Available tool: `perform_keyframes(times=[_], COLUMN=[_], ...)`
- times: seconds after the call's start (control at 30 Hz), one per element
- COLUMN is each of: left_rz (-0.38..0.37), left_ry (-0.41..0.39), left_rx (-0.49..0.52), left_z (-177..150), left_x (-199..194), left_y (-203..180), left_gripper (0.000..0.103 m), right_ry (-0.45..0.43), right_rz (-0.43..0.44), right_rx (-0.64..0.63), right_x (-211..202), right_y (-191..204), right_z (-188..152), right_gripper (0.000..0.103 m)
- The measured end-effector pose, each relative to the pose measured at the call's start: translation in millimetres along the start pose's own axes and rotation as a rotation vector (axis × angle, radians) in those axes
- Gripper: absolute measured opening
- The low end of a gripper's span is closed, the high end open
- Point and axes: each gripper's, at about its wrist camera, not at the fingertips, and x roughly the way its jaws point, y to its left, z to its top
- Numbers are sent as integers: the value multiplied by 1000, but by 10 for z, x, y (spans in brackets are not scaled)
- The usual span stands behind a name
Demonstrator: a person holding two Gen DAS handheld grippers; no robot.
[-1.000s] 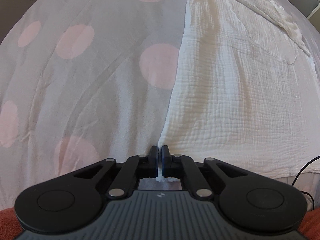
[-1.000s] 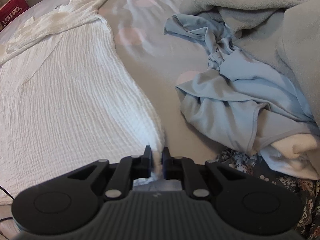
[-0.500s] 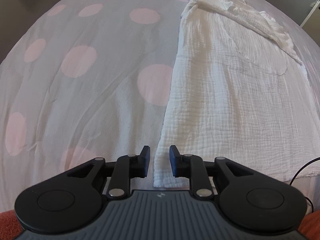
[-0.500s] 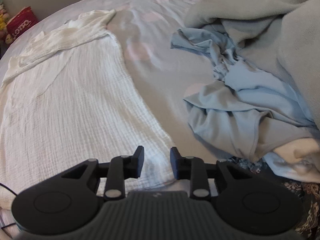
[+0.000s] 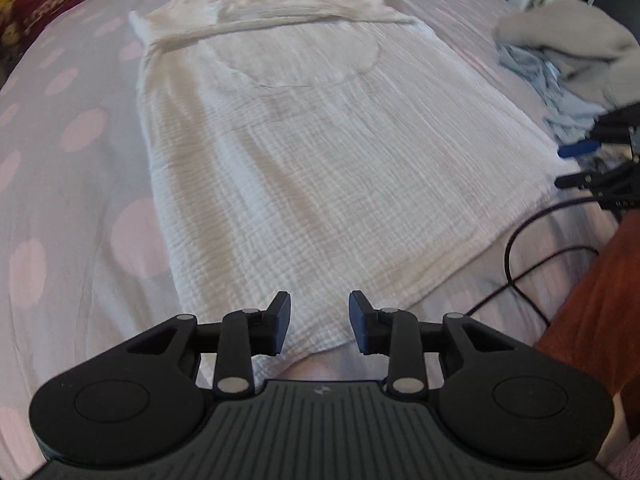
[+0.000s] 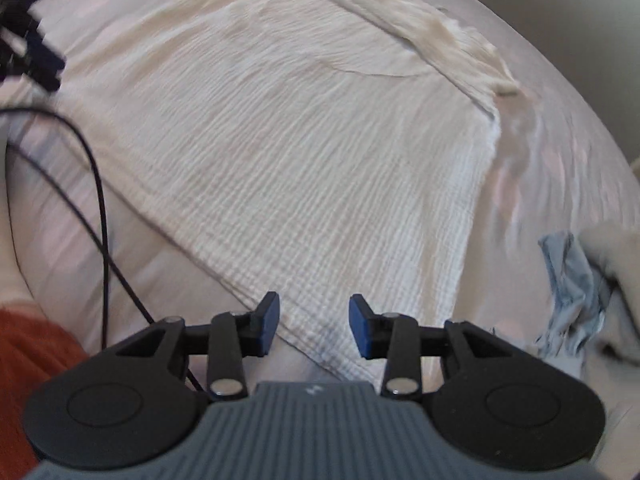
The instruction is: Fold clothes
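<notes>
Jaws opening on my left gripper (image 5: 319, 322) and right gripper (image 6: 314, 322), both empty, above the near hem of the flat white garment (image 5: 320, 152).

White crinkled garment (image 5: 328, 184), pink-dotted bedsheet (image 5: 60, 184)

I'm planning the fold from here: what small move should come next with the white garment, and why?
Probably bring both grippers down onto the near hem corners. The white crinkled cotton garment lies flat on the pink-dotted bedsheet, and the left gripper and right gripper hover over its hem, opening with nothing pinched.
</notes>
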Motion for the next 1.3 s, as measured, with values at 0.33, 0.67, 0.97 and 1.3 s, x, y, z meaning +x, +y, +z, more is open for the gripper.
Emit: perform_keyframes(times=[0.33, 0.67, 0.97, 1.3], left_rz=[113, 189, 269, 444], left_ry=[67, 220, 150, 100], left_rx=[467, 952, 939, 910], left_z=[-41, -421, -518, -459], left_x=[150, 640, 654, 684], left_y=[-478, -714, -660, -609], left_gripper=[43, 48, 40, 4], right_ry=[63, 60, 62, 73], right_rz=[-52, -79, -188, -284], right_rx=[-316, -327, -409, -421], right_x=[212, 280, 404, 481], right_y=[377, 430, 448, 379], right_z=[-161, -157, -223, -238], right_gripper=[42, 52, 55, 5])
